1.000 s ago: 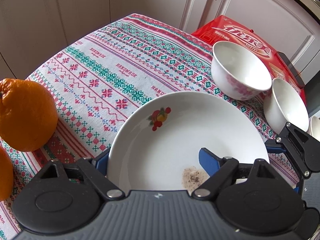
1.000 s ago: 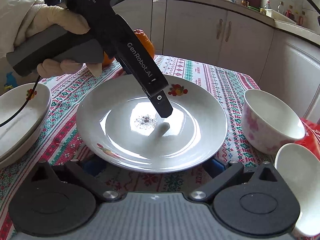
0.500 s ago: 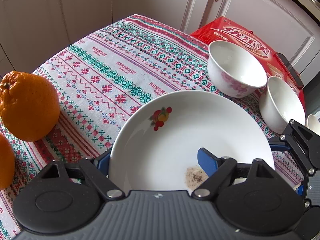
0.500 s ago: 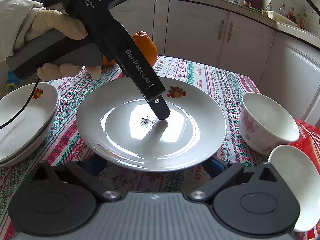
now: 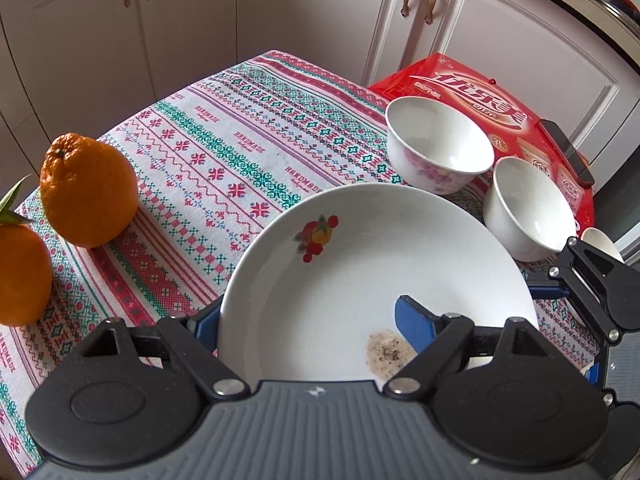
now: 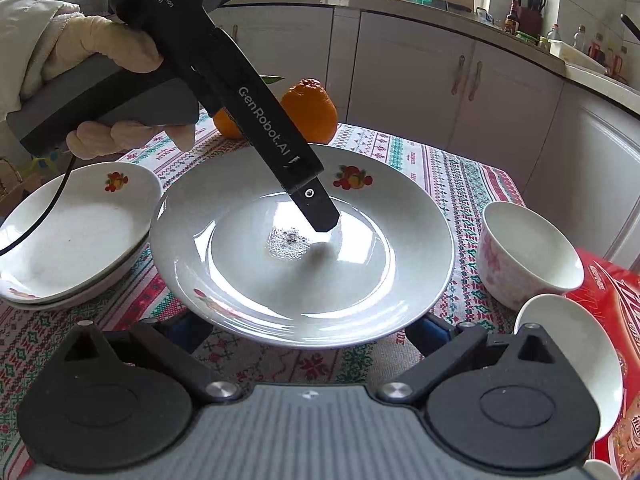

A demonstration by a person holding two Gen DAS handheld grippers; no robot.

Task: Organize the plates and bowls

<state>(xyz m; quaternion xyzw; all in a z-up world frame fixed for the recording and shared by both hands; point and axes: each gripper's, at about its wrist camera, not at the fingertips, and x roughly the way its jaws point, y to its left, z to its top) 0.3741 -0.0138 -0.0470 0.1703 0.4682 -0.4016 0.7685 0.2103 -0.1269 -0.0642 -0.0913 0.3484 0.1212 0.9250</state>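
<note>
A white plate (image 5: pixel 360 264) with a fruit print and a speck of residue is lifted off the table. My left gripper (image 5: pixel 308 320) straddles its rim, one blue finger (image 5: pixel 414 322) inside and one under the edge, shut on it. In the right wrist view the same plate (image 6: pixel 240 280) tilts above the cloth, with the left gripper (image 6: pixel 324 220) reaching into it. My right gripper (image 6: pixel 308 330) is open, its fingers spread wide under the plate's near rim. Two stacked plates (image 6: pixel 60 248) sit left. Two white bowls (image 5: pixel 436 148) (image 5: pixel 524 212) stand right.
Two oranges (image 5: pixel 86 190) (image 5: pixel 20 272) sit on the patterned tablecloth (image 5: pixel 208 152) at the left. A red package (image 5: pixel 500 108) with a phone (image 5: pixel 568 152) on it lies behind the bowls. Cabinets surround the table.
The plate has risen off the table and tilted in my left gripper's hold. The left gripper drew back and up. The right gripper stays under the near rim.
</note>
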